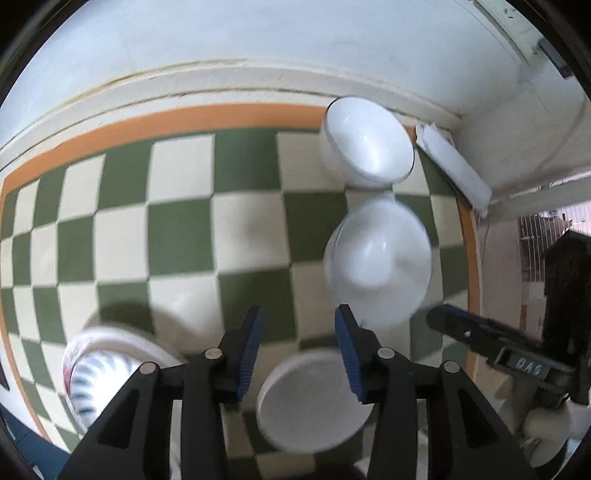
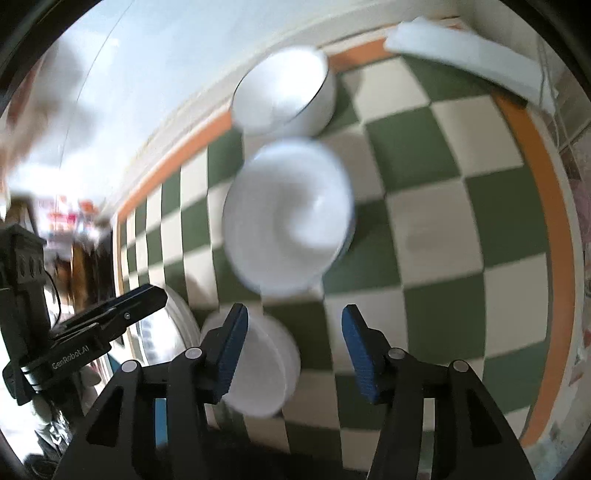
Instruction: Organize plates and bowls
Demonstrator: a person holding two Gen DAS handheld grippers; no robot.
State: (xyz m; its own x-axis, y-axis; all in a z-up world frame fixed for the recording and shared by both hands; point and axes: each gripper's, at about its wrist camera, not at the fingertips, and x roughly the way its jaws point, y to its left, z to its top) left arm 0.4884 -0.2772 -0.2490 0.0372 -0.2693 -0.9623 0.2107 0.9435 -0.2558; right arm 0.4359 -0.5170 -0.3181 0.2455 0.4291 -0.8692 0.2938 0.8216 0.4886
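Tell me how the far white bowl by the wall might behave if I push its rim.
The far white bowl looks deep and round-sided, so a rim push may tip or rock it. Its glossy surface suggests that the gripper could slip. It looks rigid and probably breakable; the middle bowl sits just in front, so they could knock together.

A tablecloth (image 1: 177, 236) in green and cream checks with an orange border covers the table surface. Its far edge runs along a pale cream ledge (image 1: 229, 83), and above that rises a plain whitish wall (image 1: 258, 33). At the far right corner a white folded cloth or paper (image 1: 456, 168) lies on the border. Beyond the right edge of the table, a dark piece of furniture (image 1: 567, 280) stands on a pinkish floor. Soft daylight falls over everything; the room further off is blurred.
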